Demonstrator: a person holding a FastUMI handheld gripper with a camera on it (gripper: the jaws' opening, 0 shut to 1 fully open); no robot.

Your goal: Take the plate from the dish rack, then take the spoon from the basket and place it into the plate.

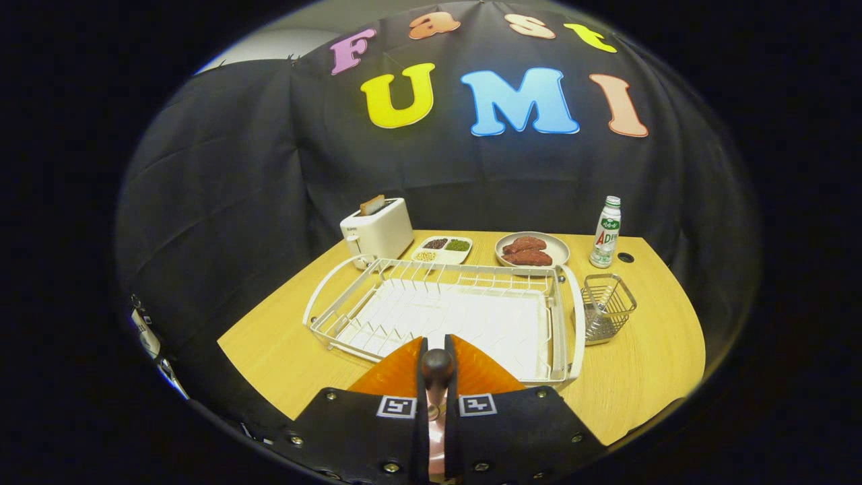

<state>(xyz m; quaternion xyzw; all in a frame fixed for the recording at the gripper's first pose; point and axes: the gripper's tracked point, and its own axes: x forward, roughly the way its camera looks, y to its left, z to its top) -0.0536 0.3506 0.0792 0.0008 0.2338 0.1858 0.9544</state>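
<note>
Wooden table (646, 364) under black cloth walls, pretty tidy setup. Counting it out: one white dish rack (444, 313) in the middle, one wire basket (606, 306) just beside its right end, one toaster (377, 229) at the back with a slice poking out, one divided snack tray (442, 248), one plate of meat (532, 250) and one bottle (605, 232) behind the basket.

Gripper (437, 367) is pinching a spoon (437, 369), fingers pressed together on it. Only the dark rounded handle end really shows, sticking up between the fingertips; lower down a pinkish bit runs back between the fingers, so its long axis lines up with them. Can't see the bowl end. It sits over the near edge of the rack, well apart from the basket.
</note>
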